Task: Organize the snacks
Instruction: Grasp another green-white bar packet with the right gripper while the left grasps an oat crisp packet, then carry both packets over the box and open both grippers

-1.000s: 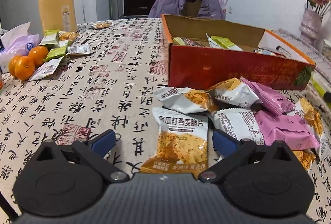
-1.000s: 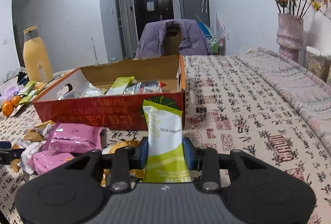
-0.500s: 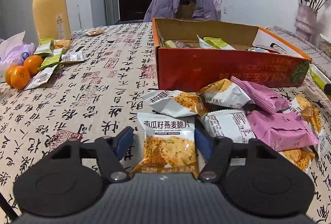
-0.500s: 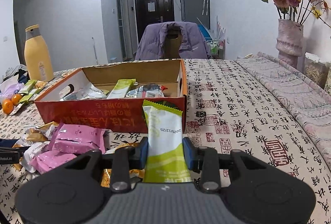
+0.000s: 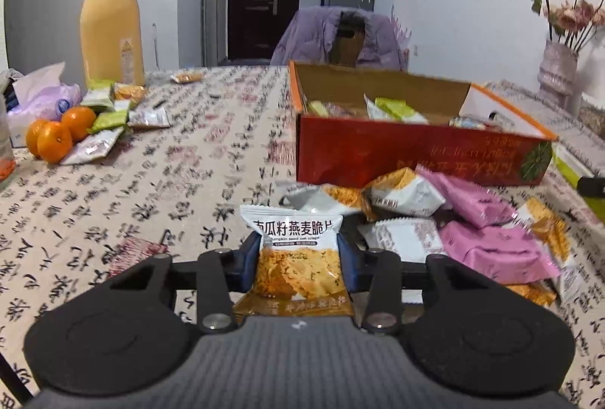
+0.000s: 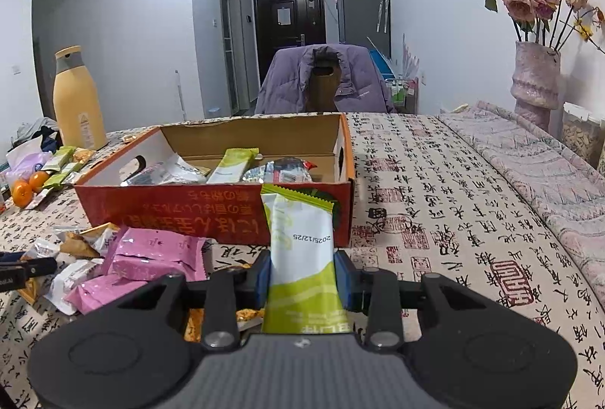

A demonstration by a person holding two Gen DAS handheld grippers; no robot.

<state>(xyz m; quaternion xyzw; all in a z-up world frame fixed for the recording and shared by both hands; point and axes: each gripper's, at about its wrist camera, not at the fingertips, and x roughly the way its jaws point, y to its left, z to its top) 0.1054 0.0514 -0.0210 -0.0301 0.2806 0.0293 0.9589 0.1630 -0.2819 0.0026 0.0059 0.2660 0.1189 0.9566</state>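
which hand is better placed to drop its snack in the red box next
Right, probably. The right gripper holds the green packet directly before the red box. The left gripper has just clamped the oat crisp packet, with the snack pile between it and the box.

Tall yellow plastic bottle with grey cap (image 5: pixel 111 19), far left; three oranges (image 5: pixel 56 135) near it; pink ceramic vase of dried roses (image 6: pixel 535 80), far right; purple padded jacket over chair (image 6: pixel 321 80), far centre.
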